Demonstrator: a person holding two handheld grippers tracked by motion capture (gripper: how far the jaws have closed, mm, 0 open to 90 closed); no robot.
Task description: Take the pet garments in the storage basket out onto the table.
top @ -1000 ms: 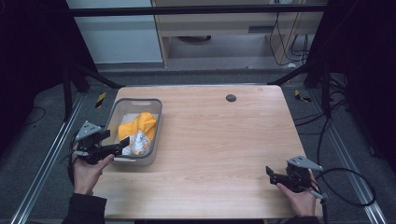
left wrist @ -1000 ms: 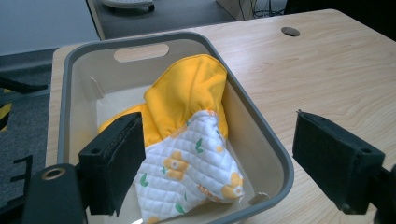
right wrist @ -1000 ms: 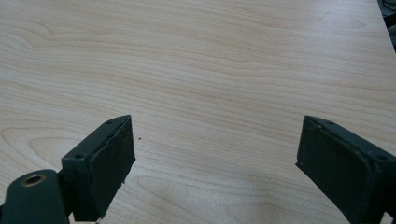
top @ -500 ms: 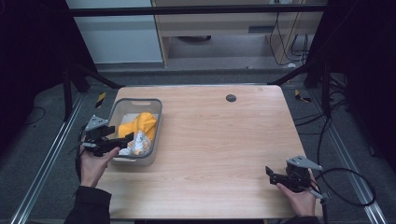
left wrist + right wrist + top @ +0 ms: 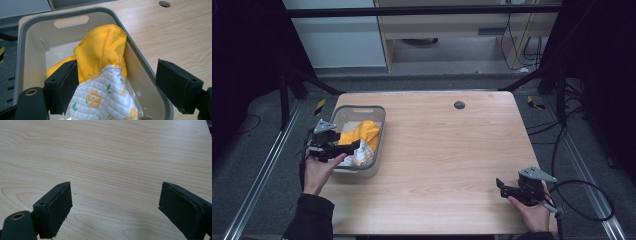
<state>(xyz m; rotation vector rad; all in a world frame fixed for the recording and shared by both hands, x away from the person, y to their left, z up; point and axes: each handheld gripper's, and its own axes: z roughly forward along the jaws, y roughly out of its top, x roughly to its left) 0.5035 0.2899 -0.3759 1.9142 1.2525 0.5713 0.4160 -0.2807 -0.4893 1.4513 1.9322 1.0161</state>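
Yellow cloth (image 5: 101, 53) and a quilted flowered piece (image 5: 105, 100) lay in a grey bin (image 5: 32, 37), between the wide-spread fingers (image 5: 63, 85) of the left gripper (image 5: 343, 148), which seemingly needed only to close; the right gripper (image 5: 512, 189) rested wide open over bare table (image 5: 112, 157).

Left claw (image 5: 343, 149) and right claw (image 5: 500, 186) both gape wide, held low.
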